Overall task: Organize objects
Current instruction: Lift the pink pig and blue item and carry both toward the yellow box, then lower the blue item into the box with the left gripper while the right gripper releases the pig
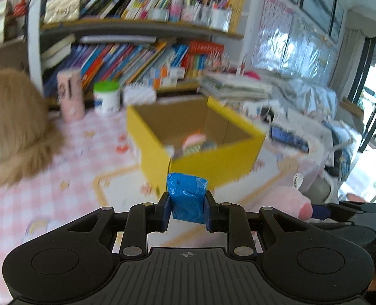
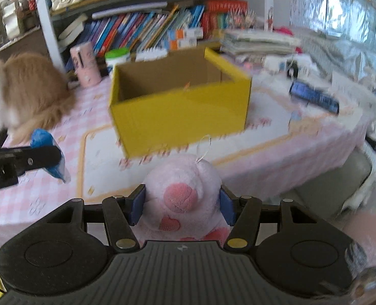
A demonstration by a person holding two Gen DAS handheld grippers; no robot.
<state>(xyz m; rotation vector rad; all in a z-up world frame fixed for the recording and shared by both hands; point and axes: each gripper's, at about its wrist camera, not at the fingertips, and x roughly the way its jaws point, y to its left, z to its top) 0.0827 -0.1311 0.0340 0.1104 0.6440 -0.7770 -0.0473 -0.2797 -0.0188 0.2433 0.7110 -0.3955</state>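
Observation:
A yellow cardboard box (image 1: pixel 213 164) stands open on the pink checked tablecloth (image 1: pixel 68 152); it also shows in the right wrist view (image 2: pixel 180 119). Small items lie inside it, one a pink striped thing (image 1: pixel 194 143). My left gripper (image 1: pixel 187 207) is shut on a blue plastic-wrapped packet (image 1: pixel 186 195), held just in front of the box's near corner; the packet shows from the side in the right wrist view (image 2: pixel 41 138). My right gripper (image 2: pixel 181 203) is shut on a pink plush toy with a pink nose and hearts (image 2: pixel 181 185), held before the box, over the table's front edge.
A fluffy tan animal (image 1: pixel 12 124) sits on the table at the left. A pink cylinder (image 1: pixel 71 94) and a green-lidded white tub (image 1: pixel 107 96) stand behind the box. Bookshelves (image 1: pixel 137 50) fill the back. A paper stack (image 1: pixel 233 86) and a dark remote (image 2: pixel 314 96) lie right.

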